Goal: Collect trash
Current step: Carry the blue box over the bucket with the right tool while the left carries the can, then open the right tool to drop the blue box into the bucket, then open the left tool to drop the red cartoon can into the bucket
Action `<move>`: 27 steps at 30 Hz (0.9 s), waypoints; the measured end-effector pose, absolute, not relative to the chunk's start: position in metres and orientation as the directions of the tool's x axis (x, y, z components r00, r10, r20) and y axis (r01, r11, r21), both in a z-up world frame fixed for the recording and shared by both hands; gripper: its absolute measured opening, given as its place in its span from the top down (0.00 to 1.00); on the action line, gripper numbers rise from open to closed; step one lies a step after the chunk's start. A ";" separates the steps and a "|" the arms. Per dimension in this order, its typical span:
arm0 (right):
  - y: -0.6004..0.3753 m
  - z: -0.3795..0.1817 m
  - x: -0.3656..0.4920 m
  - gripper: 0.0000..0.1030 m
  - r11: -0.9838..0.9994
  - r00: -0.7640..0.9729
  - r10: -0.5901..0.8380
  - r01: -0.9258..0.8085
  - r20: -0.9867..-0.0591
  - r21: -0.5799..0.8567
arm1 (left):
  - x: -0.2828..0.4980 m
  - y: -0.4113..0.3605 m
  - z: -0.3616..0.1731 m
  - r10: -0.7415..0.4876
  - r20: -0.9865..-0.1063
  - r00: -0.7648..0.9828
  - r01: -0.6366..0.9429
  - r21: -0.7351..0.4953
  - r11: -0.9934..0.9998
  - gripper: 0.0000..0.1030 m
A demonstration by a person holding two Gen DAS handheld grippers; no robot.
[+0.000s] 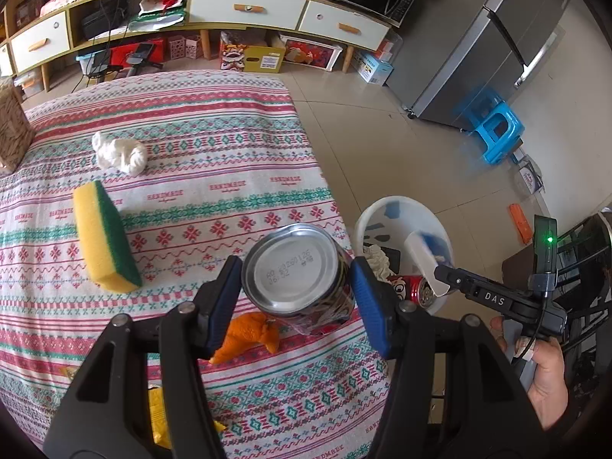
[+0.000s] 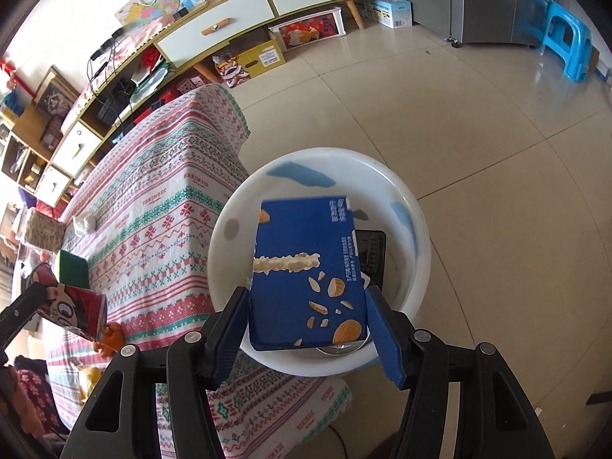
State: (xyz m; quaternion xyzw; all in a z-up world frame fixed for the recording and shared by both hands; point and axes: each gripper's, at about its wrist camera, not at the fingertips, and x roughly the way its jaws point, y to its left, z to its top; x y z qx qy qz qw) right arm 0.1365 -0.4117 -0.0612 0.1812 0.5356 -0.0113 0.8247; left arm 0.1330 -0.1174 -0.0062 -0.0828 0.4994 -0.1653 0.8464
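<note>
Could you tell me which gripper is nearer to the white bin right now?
Right. The right gripper, holding the blue carton, is directly over the white bin. The left gripper holds a can above the table edge beside it.

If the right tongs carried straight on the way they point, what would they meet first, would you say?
Probably the white bin: the right tongs, gripping a blue box, point down into its mouth. The box would likely touch the trash inside first, though depth is unclear.
</note>
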 end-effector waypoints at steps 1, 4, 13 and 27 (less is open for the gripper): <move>-0.411 -0.062 0.137 0.39 0.934 0.423 0.176 0.213 -0.889 0.286 | 0.134 -0.120 -0.007 -0.359 -0.818 0.449 0.200 -0.300 0.933 0.42; -0.411 -0.062 0.136 0.37 0.936 0.420 0.177 0.209 -0.890 0.284 | 0.136 -0.122 -0.011 -0.346 -0.821 0.455 0.200 -0.285 0.937 0.42; -0.408 -0.051 0.134 0.36 0.940 0.437 0.180 0.189 -0.881 0.285 | 0.144 -0.100 -0.008 -0.332 -0.814 0.477 0.143 -0.301 0.943 0.42; -0.413 -0.040 0.126 0.35 0.955 0.442 0.094 0.214 -0.892 0.207 | 0.164 -0.165 -0.009 -0.412 -0.792 0.450 0.241 -0.337 0.910 0.42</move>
